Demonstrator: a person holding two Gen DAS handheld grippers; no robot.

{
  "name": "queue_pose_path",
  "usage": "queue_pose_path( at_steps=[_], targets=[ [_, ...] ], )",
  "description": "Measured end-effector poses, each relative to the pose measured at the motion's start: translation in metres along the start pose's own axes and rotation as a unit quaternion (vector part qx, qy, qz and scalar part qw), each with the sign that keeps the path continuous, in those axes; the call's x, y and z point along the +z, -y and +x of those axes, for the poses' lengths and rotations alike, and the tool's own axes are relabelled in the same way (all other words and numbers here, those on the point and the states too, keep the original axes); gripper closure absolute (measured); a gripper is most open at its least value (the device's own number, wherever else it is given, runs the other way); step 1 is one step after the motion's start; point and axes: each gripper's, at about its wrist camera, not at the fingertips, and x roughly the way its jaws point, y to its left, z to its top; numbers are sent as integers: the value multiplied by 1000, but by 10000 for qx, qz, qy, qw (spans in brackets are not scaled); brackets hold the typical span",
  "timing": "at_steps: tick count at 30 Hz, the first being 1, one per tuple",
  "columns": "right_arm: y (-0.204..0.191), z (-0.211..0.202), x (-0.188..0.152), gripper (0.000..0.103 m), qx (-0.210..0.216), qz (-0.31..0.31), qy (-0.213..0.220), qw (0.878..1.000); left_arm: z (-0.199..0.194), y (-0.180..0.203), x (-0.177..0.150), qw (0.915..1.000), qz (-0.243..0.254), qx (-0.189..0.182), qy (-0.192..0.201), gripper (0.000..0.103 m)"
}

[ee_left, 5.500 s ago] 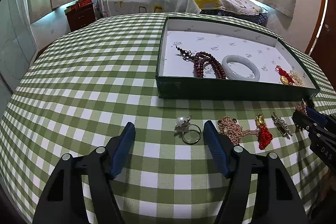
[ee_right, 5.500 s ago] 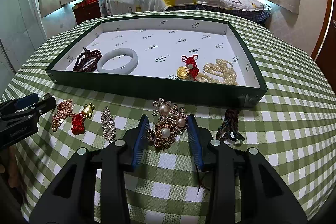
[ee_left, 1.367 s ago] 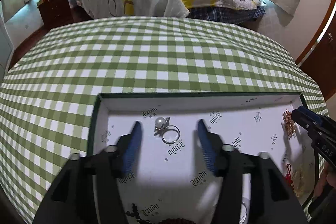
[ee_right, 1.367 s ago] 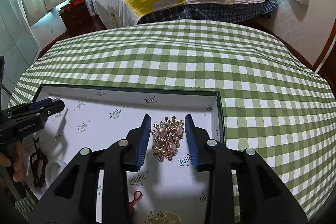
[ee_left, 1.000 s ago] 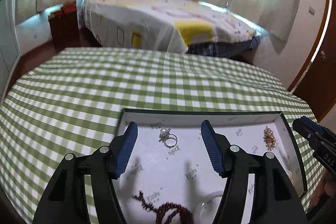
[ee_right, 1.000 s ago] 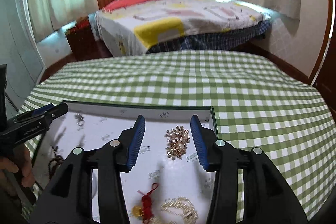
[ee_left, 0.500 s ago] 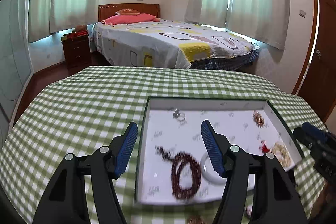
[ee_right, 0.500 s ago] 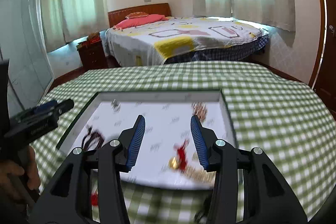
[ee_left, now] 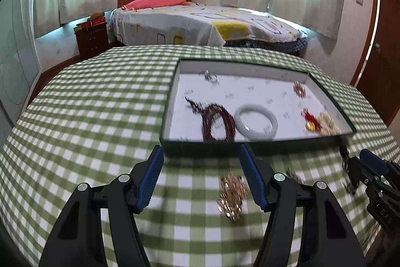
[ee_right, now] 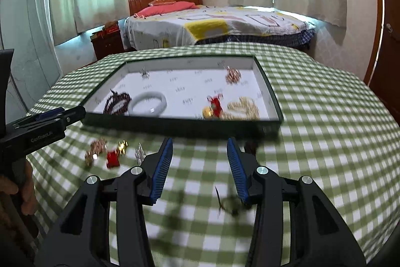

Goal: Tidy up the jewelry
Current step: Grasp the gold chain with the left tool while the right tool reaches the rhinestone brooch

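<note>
Green-walled tray (ee_left: 207, 149) ahead on checked tablecloth (ee_left: 100, 116); gold chain (ee_left: 231, 194) before left gripper (ee_left: 201, 177); both grippers spread, empty, right gripper (ee_right: 200, 164).

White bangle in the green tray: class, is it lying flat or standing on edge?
Flat: the white bangle shows its full open ring on the tray's white floor.

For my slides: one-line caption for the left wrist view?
Open left gripper above gold chain on checked table, green tray beyond.
</note>
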Motion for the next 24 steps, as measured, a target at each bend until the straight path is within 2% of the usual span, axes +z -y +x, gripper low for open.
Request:
queue_pose_path(
  at_steps=[14, 18, 20, 21, 23, 24],
  targets=[
    [10, -8, -12, 59, 37, 172, 29, 9998, 27, 16, -23, 9975, 203, 49, -674, 42],
    [8, -7, -11, 59, 42, 159, 28, 9999, 26, 19, -26, 9976, 300, 43, -621, 44],
    [7, -7, -11, 59, 44, 150, 18, 9999, 23, 19, -27, 9979, 348, -26, -554, 62],
    [7, -7, -11, 59, 48, 143, 13, 9999, 23, 19, -27, 9979, 377, -3, -535, 65],
    [5, -6, -11, 59, 54, 121, 7, 9999, 21, 18, -28, 9979, 415, -71, -482, 81],
    [3, -6, -10, 59, 58, 107, 1, 9999, 20, 17, -29, 9981, 416, -48, -462, 84]
  ],
)
